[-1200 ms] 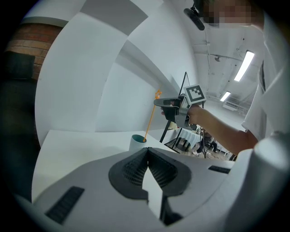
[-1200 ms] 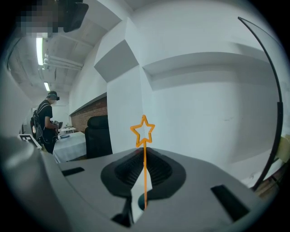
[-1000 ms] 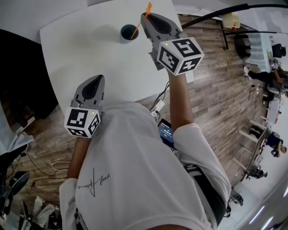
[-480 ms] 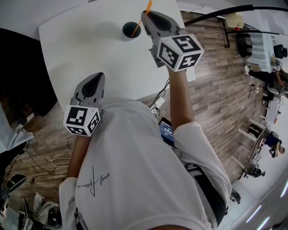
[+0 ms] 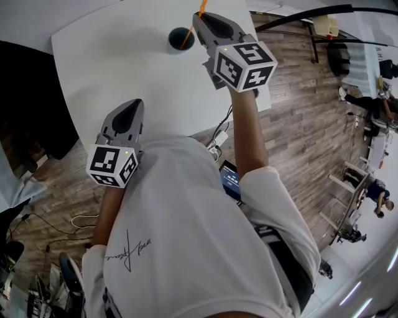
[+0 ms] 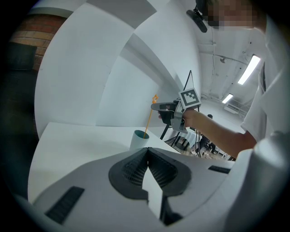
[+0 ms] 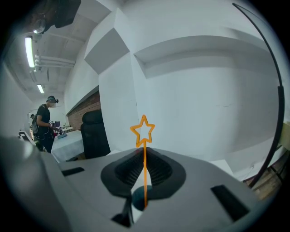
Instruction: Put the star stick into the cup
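A teal cup [image 5: 179, 38] stands near the far edge of the white table [image 5: 112, 62]. The thin orange star stick [image 5: 191, 28] leans out of it, lower end inside the cup. My right gripper [image 5: 199, 17] is shut on the stick's shaft just right of the cup. In the right gripper view the star [image 7: 143, 129] rises above the shut jaws and the cup [image 7: 137, 199] shows below them. My left gripper [image 5: 135, 103] hovers over the table's near edge, shut on nothing. From the left gripper view the cup [image 6: 138, 139], the stick [image 6: 148, 118] and the right gripper [image 6: 154, 107] lie ahead.
A black chair [image 5: 25, 112] stands left of the table. Wooden floor [image 5: 298, 112] with cables lies to the right. A dark curved pole [image 5: 298, 15] arcs past the table's far right corner. People and desks are far off at the right [image 5: 380, 205].
My right gripper has shifted slightly left and further away with the stick. The stick's lower end stays inside the cup. The left gripper has barely moved.
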Demonstrator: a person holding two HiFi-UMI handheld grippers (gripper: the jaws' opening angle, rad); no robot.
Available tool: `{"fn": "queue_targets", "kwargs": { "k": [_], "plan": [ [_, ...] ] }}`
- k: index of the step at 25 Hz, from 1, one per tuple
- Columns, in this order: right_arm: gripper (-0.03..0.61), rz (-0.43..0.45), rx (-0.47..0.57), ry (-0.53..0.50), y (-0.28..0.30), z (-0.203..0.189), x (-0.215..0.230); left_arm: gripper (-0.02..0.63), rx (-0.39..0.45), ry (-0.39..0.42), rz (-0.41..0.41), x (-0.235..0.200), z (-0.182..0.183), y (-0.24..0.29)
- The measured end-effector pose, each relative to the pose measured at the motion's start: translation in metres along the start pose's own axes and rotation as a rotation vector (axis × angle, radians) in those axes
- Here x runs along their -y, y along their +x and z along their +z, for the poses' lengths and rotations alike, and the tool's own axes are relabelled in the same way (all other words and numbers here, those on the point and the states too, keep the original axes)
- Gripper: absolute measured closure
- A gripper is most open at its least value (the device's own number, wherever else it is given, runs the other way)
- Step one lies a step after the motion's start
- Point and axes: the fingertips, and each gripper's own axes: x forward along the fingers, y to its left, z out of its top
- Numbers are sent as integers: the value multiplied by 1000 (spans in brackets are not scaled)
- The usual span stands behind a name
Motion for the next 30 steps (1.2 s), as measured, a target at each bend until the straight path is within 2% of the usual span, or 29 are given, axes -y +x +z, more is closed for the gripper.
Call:
{"fn": "queue_targets", "kwargs": {
  "k": [30],
  "plan": [
    [563, -20, -85, 39, 18, -43, 7, 604, -6, 0, 7, -1, -4, -2]
  ]
}}
